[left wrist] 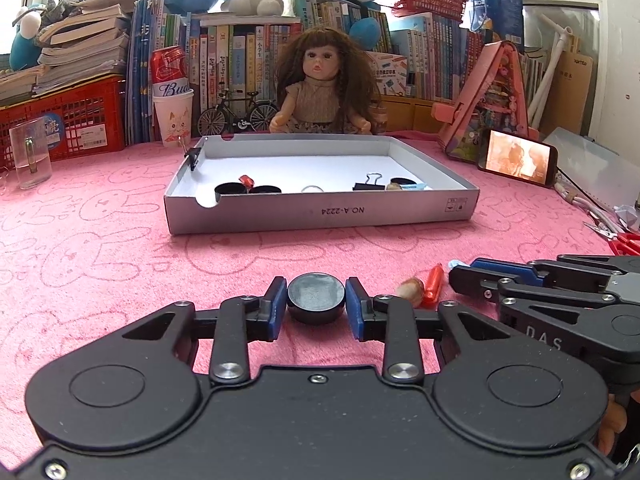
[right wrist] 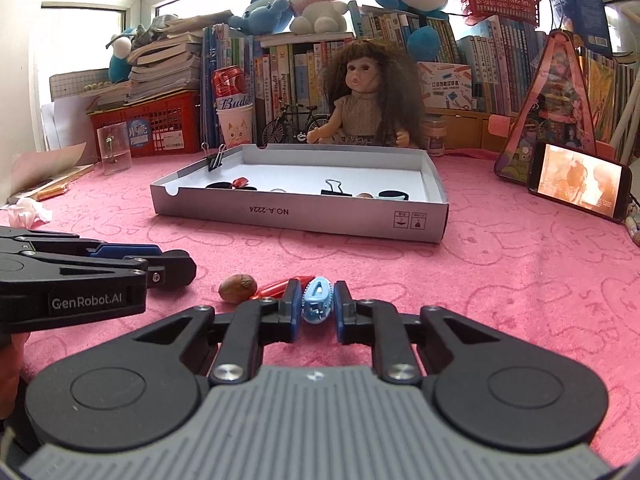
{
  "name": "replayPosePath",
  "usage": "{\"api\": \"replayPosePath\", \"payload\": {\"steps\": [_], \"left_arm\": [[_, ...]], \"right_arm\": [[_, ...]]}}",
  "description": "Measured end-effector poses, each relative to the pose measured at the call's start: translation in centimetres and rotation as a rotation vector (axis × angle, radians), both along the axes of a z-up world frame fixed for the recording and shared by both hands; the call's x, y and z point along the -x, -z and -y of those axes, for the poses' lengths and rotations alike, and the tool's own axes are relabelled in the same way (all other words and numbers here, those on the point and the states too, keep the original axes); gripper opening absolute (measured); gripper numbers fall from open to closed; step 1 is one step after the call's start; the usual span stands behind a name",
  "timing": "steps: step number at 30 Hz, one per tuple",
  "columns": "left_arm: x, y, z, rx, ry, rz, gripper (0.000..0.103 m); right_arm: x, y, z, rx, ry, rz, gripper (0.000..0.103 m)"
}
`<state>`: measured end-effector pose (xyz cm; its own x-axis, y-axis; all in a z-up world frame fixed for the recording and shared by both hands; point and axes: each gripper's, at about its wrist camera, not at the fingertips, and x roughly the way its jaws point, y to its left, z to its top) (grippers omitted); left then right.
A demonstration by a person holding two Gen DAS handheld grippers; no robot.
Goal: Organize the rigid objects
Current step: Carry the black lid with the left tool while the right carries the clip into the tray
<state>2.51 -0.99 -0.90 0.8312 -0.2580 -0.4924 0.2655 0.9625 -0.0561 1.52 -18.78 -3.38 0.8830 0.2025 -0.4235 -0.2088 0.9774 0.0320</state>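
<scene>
My left gripper (left wrist: pixel 316 302) is shut on a black round cap (left wrist: pixel 316 296) low over the pink cloth. My right gripper (right wrist: pixel 317 304) is shut on a light blue hair clip (right wrist: pixel 317 300). A brown nut (right wrist: pixel 237 288) and a red clip (right wrist: pixel 280 287) lie on the cloth just left of the right gripper; they show in the left wrist view too, the nut (left wrist: pixel 410 291) and the red clip (left wrist: pixel 433 285). The grey cardboard box lid (left wrist: pixel 320 212) ahead holds black caps (left wrist: pixel 231 189), a binder clip (left wrist: pixel 368 184) and other small items.
A doll (left wrist: pixel 320 88) sits behind the box, with books, a can in a paper cup (left wrist: pixel 172 96) and a red basket (left wrist: pixel 68 120). A clear cup (left wrist: pixel 30 156) stands left. A lit phone (left wrist: pixel 516 156) leans at the right. Red scissors (left wrist: pixel 624 240) lie far right.
</scene>
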Motion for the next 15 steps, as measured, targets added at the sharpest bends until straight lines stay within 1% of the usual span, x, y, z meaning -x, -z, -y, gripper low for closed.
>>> {"api": "replayPosePath", "payload": {"steps": [7,15], "left_arm": [[-1.2,-0.8,-0.1,0.006,-0.019,0.009,0.030],[-3.3,-2.5,-0.4,0.013,-0.039,0.047,0.030]], "right_arm": [[-0.8,-0.6,0.5,-0.016,0.024,0.011,0.021],[-2.9,-2.0,1.7,-0.030,0.080,0.026,0.020]]}}
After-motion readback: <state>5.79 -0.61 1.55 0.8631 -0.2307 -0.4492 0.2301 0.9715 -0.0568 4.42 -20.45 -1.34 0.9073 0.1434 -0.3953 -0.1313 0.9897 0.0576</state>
